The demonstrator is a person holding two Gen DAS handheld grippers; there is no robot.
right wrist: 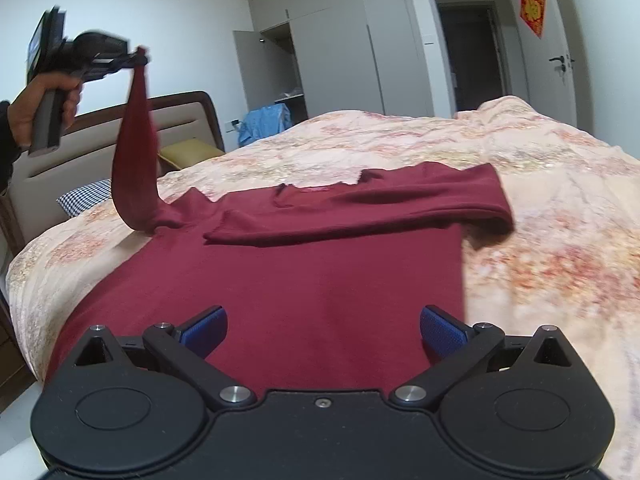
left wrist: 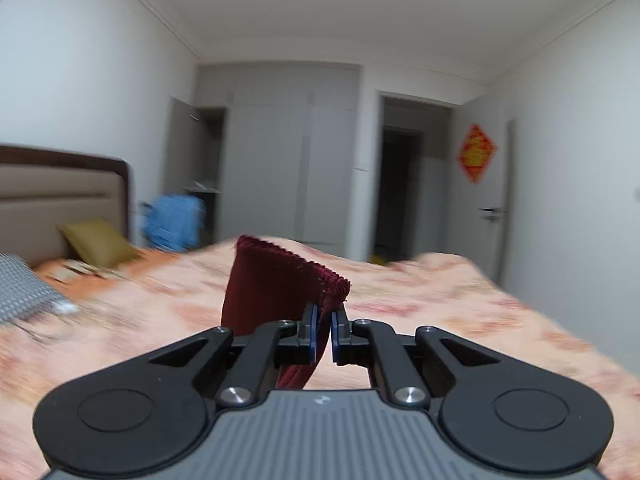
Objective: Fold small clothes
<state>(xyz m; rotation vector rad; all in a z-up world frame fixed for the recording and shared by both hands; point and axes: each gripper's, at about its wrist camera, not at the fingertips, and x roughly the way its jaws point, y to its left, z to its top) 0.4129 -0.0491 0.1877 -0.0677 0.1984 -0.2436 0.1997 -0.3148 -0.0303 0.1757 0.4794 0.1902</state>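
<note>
A dark red long-sleeved top [right wrist: 304,276] lies flat on the bed, its right sleeve [right wrist: 360,216] folded across the chest. My left gripper [left wrist: 323,330] is shut on the cuff of the left sleeve [left wrist: 276,284], which stands up from between the blue pads. In the right wrist view that left gripper [right wrist: 138,58] is high at the upper left, held by a hand [right wrist: 36,108], and the sleeve [right wrist: 134,168] hangs down from it to the shoulder. My right gripper [right wrist: 322,332] hovers open over the lower part of the top, nothing between its fingers.
The bed has a floral peach cover [right wrist: 540,240] and a padded headboard [right wrist: 92,132] at the left. A checked pillow [right wrist: 82,198] and an olive cushion [right wrist: 190,152] lie near it. Grey wardrobes [right wrist: 352,40], a blue bag [right wrist: 264,120] and an open doorway [right wrist: 472,52] stand beyond.
</note>
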